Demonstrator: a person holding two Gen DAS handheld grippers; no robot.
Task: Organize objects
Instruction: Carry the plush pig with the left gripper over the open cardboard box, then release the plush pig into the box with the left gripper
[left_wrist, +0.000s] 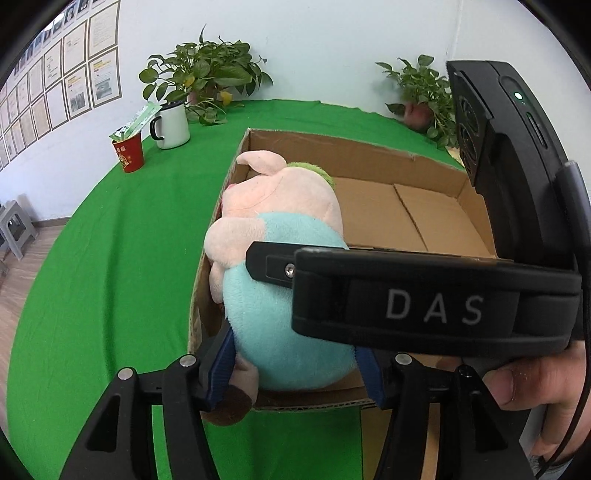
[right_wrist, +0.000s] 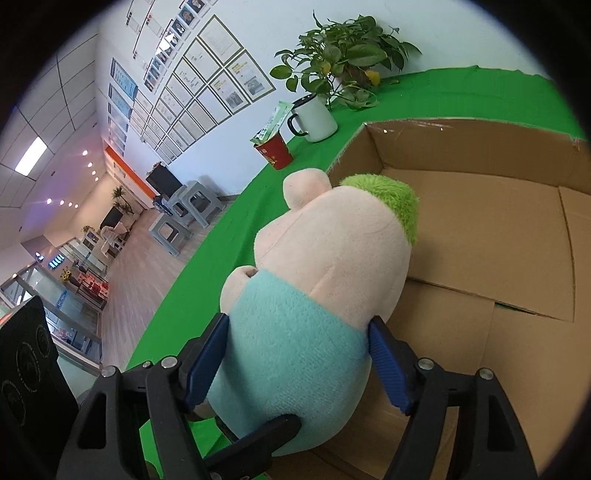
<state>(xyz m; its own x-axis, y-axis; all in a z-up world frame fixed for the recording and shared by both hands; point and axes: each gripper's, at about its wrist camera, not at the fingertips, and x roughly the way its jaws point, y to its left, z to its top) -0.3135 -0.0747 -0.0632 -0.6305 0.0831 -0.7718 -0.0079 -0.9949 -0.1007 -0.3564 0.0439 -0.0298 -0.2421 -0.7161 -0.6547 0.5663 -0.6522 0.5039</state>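
Left wrist view: plush pig (left_wrist: 284, 295) is held by left claw (left_wrist: 295, 373) and right claw (right_wrist: 299, 365), apparently both gripping, lowered into cardboard box (left_wrist: 406, 218) at twelve o'clock for storage.

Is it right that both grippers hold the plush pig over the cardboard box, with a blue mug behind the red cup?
Not quite: the mug is white with a black handle, not blue, as the left wrist view shows. The rest holds: the left gripper and right gripper clasp the plush pig over the cardboard box, behind the red cup.
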